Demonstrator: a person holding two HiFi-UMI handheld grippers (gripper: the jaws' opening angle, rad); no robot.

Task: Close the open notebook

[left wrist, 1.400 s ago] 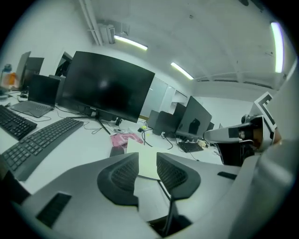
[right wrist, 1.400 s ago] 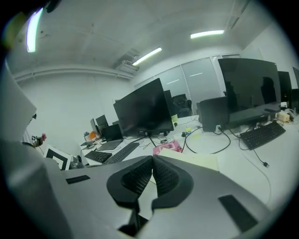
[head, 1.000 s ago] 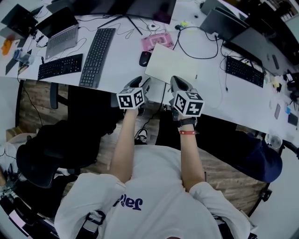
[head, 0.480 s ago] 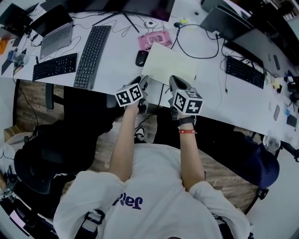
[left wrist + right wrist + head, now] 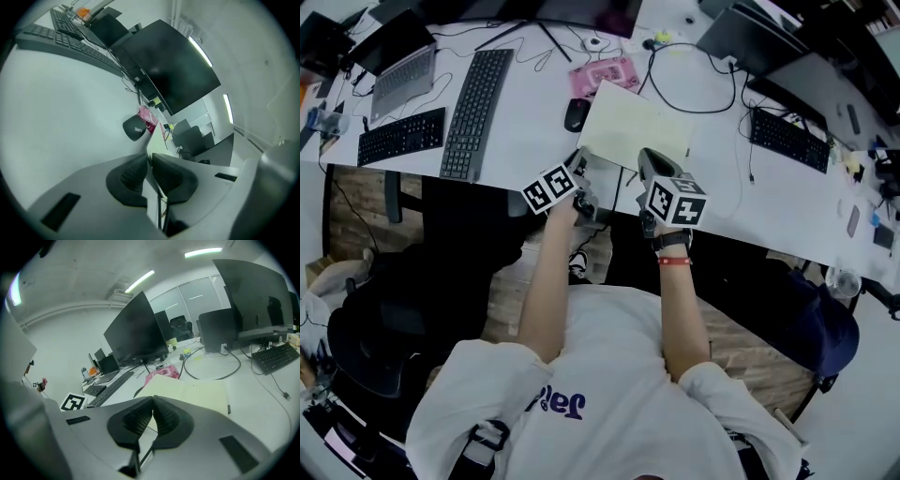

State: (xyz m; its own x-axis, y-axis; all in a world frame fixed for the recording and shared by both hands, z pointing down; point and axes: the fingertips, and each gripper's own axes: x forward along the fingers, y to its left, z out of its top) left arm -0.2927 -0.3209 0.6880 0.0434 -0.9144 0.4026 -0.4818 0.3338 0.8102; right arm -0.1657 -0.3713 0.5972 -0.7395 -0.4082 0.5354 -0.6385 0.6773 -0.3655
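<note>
An open-plan office, strip lights overhead: a long white desk point(image 5: 534, 112) carries a black mouse point(image 5: 576, 114) near its front edge, above wood flooring. Left of the mouse lie two black keyboards point(image 5: 473, 112); behind it stand dark monitors point(image 5: 136, 333), and just behind it to the right sits a pink case point(image 5: 603, 75).

The notebook point(image 5: 637, 129) lies open just right of the mouse, cream pages up. Its long axis runs left to right, roughly along the desk's front edge, with the near left corner pointing at the person.

The left gripper point(image 5: 150, 159), on the person's side of the mouse, has just been closing and pinches the notebook's pale edge between its pads. The right gripper point(image 5: 152, 404), right of the mouse at the notebook's near edge, is clenched with nothing between its pads.
</note>
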